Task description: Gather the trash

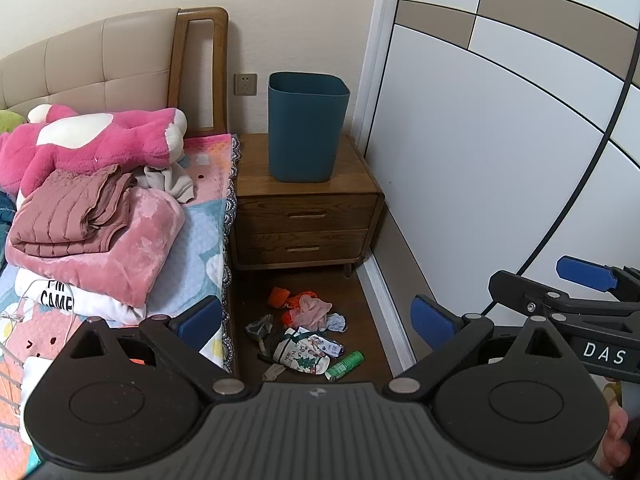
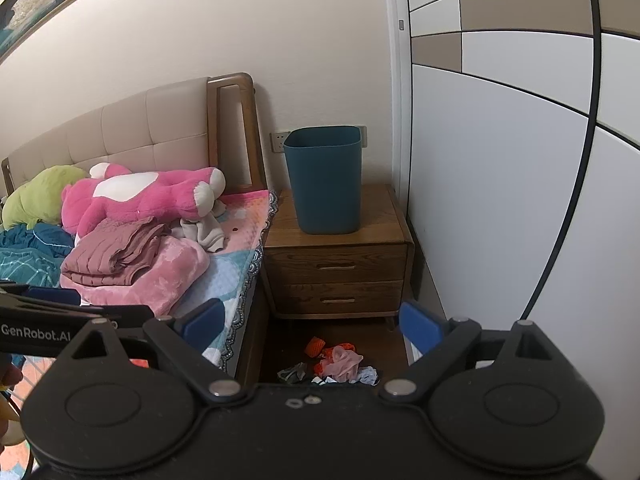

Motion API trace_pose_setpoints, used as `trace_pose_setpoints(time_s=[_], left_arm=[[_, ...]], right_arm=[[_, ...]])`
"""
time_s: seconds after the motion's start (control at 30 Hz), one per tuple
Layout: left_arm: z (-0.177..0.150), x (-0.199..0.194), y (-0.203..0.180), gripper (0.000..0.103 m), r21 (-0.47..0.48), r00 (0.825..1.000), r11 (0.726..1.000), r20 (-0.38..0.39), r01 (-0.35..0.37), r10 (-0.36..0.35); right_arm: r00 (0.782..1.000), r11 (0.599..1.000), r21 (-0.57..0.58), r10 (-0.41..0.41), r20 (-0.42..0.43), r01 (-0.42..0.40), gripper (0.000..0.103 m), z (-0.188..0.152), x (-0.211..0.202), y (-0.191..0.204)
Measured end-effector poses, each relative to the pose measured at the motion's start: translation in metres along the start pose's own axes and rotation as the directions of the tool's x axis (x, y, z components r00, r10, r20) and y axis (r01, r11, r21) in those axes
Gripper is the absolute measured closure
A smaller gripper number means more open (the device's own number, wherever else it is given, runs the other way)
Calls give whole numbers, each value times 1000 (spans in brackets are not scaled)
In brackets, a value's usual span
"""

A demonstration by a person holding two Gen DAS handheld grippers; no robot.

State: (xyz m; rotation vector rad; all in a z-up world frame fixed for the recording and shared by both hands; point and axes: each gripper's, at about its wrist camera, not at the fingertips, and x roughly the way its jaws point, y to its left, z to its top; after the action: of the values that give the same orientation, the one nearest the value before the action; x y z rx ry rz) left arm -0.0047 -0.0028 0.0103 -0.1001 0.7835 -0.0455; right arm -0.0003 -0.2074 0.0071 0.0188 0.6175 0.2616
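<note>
One heap of trash [image 1: 304,332] lies on the dark wood floor, in the gap between the bed and the wardrobe, just in front of the nightstand's legs. In it can be counted one green tube-shaped wrapper [image 1: 345,365] at the near right edge, one printed white bag [image 1: 306,354], one pink crumpled piece [image 1: 314,310] on top, two orange scraps [image 1: 280,296] at the far side, and one pale blue wad [image 1: 336,323]; the darker bits underneath are too tangled to count.

One teal bin [image 1: 306,126] stands upright on the one nightstand [image 1: 306,216], which has two drawers. It is well apart from the heap, above and behind it.

The left gripper [image 1: 316,322] hangs over the heap with its jaws spread wide and nothing between them; the trash shows in the gap between its blue pads. The right gripper [image 2: 312,326] is likewise spread wide and empty, with the far part of the heap [image 2: 336,364] visible below its pads.

On the bed [image 1: 200,232] lie one pink plush toy [image 1: 100,140] and one stack of folded pink clothes [image 1: 92,224].
</note>
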Motion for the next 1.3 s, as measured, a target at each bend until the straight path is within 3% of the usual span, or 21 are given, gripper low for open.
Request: trace_pose_setpoints(time_s=[0.8,1.1,1.3], left_arm=[[11,12,-1,2,-7,1000,1000,-12,0,0],[32,58,-6,2,3,999,1000,-48,-24,24],[61,123,-11,2,-42,993,998,-108,-45,41]], right_arm=[[1000,1000,-13,6,-1,-6,9,0,6,0],[999,1000,-9,20,-42,-20,9,16,46,-22],[997,999,-19,44,-71,-46,9,33,105,-48]])
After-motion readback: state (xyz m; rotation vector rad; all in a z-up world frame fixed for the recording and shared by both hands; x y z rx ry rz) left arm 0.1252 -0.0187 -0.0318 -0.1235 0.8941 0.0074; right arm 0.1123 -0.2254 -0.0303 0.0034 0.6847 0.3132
